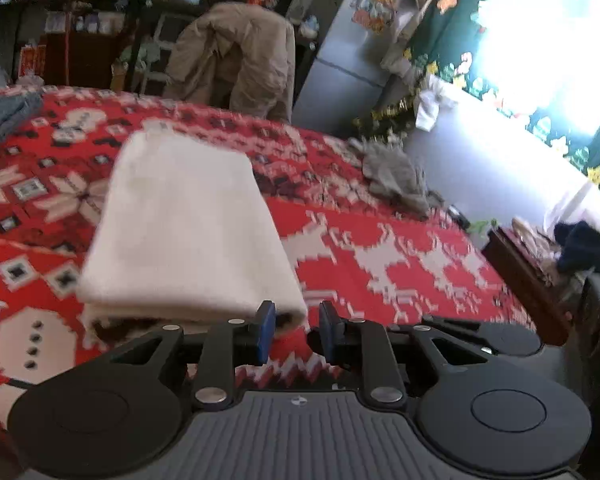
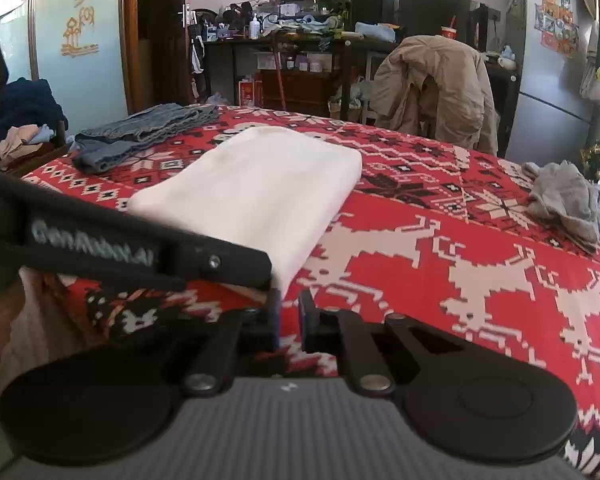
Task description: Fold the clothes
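Observation:
A folded white cloth (image 1: 184, 224) lies on the red patterned bedspread (image 1: 380, 240); it also shows in the right wrist view (image 2: 260, 188). My left gripper (image 1: 296, 330) is open with a narrow gap, empty, at the cloth's near right corner. My right gripper (image 2: 290, 320) is open with a narrow gap, empty, just in front of the cloth's near corner. The left gripper's arm (image 2: 120, 248) crosses the right wrist view over the cloth's near edge.
A crumpled grey garment (image 1: 396, 176) lies at the bed's right side, also in the right wrist view (image 2: 568, 200). Folded blue-grey clothes (image 2: 144, 132) lie at the far left. A chair with a beige coat (image 2: 436, 88) stands behind the bed.

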Demonstrator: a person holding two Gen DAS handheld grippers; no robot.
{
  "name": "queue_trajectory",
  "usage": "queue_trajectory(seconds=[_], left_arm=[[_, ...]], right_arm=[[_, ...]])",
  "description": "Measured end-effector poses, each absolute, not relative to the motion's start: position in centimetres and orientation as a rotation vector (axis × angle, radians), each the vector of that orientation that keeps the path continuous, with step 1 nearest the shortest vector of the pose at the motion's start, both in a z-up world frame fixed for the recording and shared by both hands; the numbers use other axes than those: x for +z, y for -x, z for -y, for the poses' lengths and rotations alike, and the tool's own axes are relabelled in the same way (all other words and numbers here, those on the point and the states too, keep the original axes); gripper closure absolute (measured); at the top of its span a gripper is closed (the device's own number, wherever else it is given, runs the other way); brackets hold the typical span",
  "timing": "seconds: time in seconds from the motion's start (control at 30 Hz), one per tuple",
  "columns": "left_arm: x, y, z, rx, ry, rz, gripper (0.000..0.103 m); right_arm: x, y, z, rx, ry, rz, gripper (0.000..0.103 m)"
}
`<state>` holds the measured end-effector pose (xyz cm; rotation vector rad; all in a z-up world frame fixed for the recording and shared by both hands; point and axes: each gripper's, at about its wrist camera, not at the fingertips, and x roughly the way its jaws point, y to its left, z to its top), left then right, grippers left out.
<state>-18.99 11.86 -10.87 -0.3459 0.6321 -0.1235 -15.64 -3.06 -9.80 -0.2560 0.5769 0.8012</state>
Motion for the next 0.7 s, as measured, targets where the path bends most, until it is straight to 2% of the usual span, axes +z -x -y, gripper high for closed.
queue_trajectory(seconds=[0.1,0.4,0.7], left_arm=[[-10.2,18.4,-12.1,-0.077,0.311,-0.6,0.081],[-11.6,16.9,-11.6,-0.068,0.259,-0.651,0.081],[-11.5,18.5,-10.6,-0.111,0.216,-0.679,0.081]], right_arm=[[-9.5,15.2,3.2,0.767,0.243,-0.556,0.09],[-10.4,12.5,2.2,0.732,0.171,-0.595,0.09],[-9.7,16.2,2.2,0.841,0.244,-0.596,0.091]])
